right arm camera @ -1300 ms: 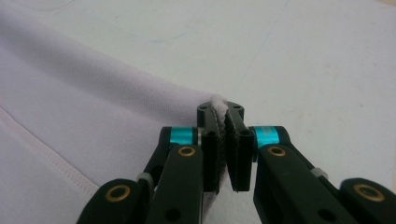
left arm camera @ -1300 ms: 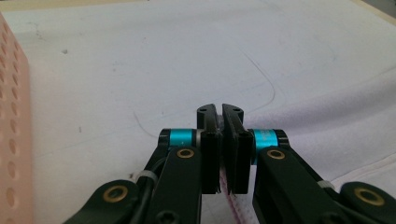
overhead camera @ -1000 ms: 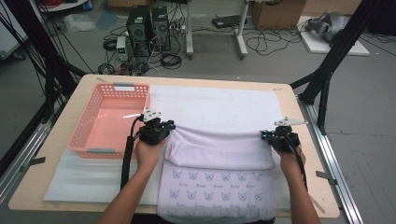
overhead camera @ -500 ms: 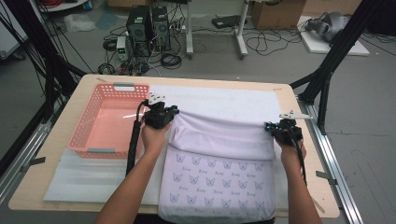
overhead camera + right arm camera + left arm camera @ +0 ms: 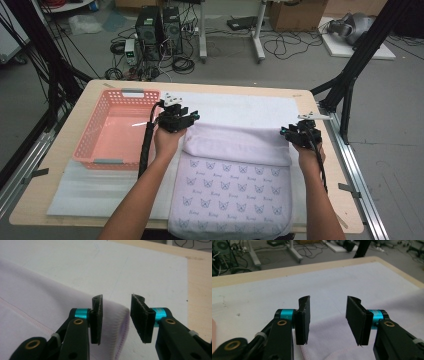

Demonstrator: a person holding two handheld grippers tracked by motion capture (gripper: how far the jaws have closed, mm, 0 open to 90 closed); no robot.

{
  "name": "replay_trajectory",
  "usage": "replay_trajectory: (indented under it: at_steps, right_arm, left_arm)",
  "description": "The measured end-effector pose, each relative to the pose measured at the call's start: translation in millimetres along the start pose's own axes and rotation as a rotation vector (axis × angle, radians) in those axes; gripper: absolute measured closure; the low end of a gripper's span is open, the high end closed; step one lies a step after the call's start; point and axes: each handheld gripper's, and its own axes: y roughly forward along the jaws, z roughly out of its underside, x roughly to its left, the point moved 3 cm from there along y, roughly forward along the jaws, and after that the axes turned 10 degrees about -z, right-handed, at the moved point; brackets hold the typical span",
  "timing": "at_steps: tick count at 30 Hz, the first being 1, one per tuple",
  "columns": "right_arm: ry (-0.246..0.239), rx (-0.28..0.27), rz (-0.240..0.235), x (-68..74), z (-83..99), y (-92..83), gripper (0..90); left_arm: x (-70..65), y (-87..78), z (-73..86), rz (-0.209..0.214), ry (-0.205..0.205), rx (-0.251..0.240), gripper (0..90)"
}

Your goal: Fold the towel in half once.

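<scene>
Both grippers' jaws just opened (cloth [image 5: 235, 145] released); cloth's near edge cut off.

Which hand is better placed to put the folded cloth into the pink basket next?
Probably the left: its tongs sit open at the cloth's near corner, right beside the pink basket. The right tongs, also open, are at the far corner.

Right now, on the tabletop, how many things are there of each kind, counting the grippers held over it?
Lilac cloth with butterfly print, top edge folded over: 1
Pink basket: 1
White mat: 1
Grippers, fingers apart, nothing gripped: 2, the left gripper and the right gripper
Total: 5
</scene>
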Motion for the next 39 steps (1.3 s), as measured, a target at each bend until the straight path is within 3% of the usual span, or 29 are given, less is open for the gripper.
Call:
replay_trajectory:
  at_steps: [3, 5, 11, 14, 18, 21, 23, 24, 26, 29, 33, 39]
  right_arm:
    - [-0.009, -0.004, -0.041, 3.0, -0.9, -5.6, 59.2]
    - [-0.017, 0.027, -0.081, 5.3, 1.2, -6.3, 58.9]
    - [-0.039, 0.078, -0.133, 11.9, 10.1, -6.3, 60.3]
    - [-0.033, 0.109, -0.152, 12.1, 22.4, -3.9, 61.9]
    - [-0.026, 0.134, -0.168, 12.6, 36.4, -4.3, 63.6]
    - [-0.017, 0.159, -0.171, 12.2, 45.7, -3.1, 69.8]
    - [-0.023, 0.157, -0.171, 12.5, 49.6, -4.0, 77.1]
    - [-0.022, 0.153, -0.179, 13.0, 51.2, -5.0, 81.4]
    - [-0.037, 0.148, -0.191, 14.8, 54.1, -8.0, 85.4]
    - [-0.043, 0.128, -0.198, 18.6, 59.5, -15.3, 86.0]
    - [-0.047, 0.084, -0.210, 25.4, 69.7, -27.6, 86.0]
    - [-0.059, 0.040, -0.236, 34.5, 86.4, -43.9, 86.0]
  left_arm:
    - [-3.2, -3.1, 3.6, 0.036, 0.026, 0.017, 50.5]
    - [-5.6, -4.1, 9.4, 0.047, 0.040, 0.019, 50.5]
    - [-14.6, 1.1, 35.9, 0.073, 0.067, 0.104, 48.4]
    - [-16.6, 6.2, 43.8, 0.058, 0.094, 0.137, 47.5]
    - [-10.5, 13.6, 52.5, 0.042, 0.069, 0.174, 47.9]
    - [-11.9, 16.8, 60.0, 0.058, 0.078, 0.208, 57.9]
    - [-13.4, 16.2, 66.3, 0.069, 0.104, 0.223, 75.7]
    - [-13.5, 15.4, 67.8, 0.072, 0.103, 0.212, 82.3]
    - [-13.5, 11.8, 67.1, 0.082, 0.107, 0.219, 85.3]
    - [-16.9, 1.3, 62.0, 0.091, 0.122, 0.179, 85.8]
    - [-21.0, -16.6, 62.8, 0.111, 0.104, 0.103, 85.2]
    - [-26.6, -44.9, 76.1, 0.164, 0.156, 0.046, 85.2]
